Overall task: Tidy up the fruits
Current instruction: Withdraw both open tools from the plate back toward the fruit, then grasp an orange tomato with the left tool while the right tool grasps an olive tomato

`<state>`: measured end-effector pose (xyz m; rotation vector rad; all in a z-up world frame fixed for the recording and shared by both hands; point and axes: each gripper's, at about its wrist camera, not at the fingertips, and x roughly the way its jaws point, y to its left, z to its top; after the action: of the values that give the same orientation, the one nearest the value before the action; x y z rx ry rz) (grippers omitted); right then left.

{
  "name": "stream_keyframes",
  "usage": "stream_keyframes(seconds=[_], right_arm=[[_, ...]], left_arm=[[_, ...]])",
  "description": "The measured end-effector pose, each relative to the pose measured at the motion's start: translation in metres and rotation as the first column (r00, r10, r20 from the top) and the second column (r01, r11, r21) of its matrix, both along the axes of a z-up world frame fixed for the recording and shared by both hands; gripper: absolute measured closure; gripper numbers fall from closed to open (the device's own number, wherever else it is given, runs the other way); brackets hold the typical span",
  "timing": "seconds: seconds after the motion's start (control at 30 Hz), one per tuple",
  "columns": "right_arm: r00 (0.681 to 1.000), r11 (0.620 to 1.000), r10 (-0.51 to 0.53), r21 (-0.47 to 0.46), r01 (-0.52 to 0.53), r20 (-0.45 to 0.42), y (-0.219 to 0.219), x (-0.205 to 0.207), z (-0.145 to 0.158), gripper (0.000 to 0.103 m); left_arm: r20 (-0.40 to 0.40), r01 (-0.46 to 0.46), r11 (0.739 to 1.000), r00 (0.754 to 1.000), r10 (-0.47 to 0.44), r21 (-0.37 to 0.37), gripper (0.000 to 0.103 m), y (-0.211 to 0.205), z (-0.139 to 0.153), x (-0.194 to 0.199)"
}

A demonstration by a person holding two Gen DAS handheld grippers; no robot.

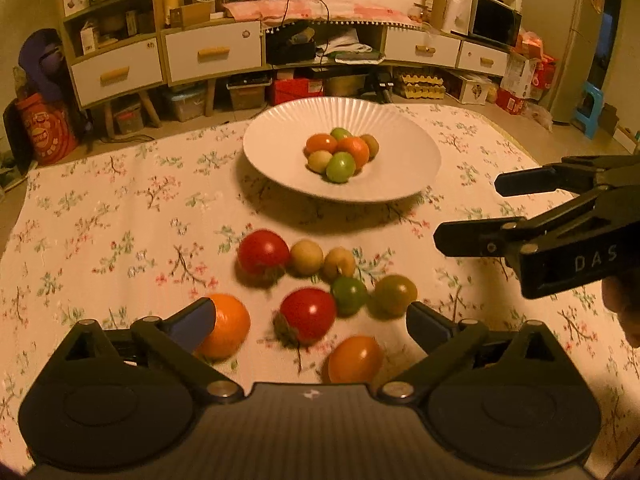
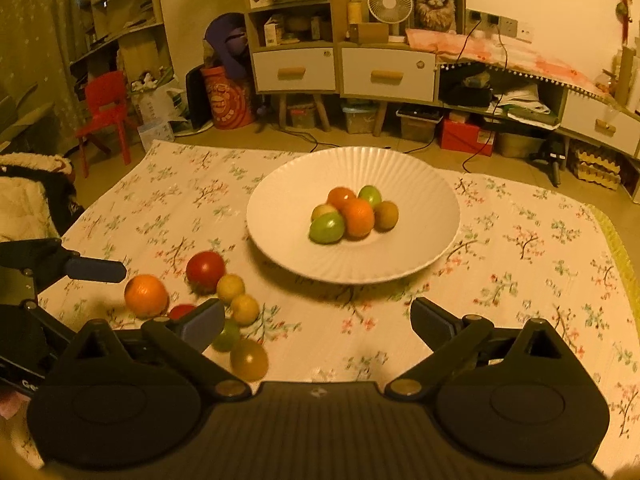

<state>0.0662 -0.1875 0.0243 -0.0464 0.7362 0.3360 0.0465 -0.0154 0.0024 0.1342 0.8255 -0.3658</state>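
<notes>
Left wrist view | left gripper (image 1: 310, 322) spread wide, nothing gripped, above loose fruits (image 1: 308, 314) on floral cloth (image 1: 120, 216) | right gripper (image 2: 318, 322) wide, empty | six fruits piled in white plate (image 2: 280, 216)

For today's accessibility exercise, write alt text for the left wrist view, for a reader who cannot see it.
The open left gripper hovers over eight loose fruits on a floral tablecloth, nearest a red tomato. Behind them a white plate holds six more fruits, and the open right gripper enters from the right.
</notes>
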Motion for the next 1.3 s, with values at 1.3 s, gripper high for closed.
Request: stream_keyframes(seconds=[1.3], right_arm=[[0.994,0.987,0.092,-0.126,-0.099,-0.066,0.023,-0.037,-0.061,0.0]], left_arm=[[0.02,0.042,0.999,0.999,-0.042,0.018,0.0,0.01,-0.051,-0.049]])
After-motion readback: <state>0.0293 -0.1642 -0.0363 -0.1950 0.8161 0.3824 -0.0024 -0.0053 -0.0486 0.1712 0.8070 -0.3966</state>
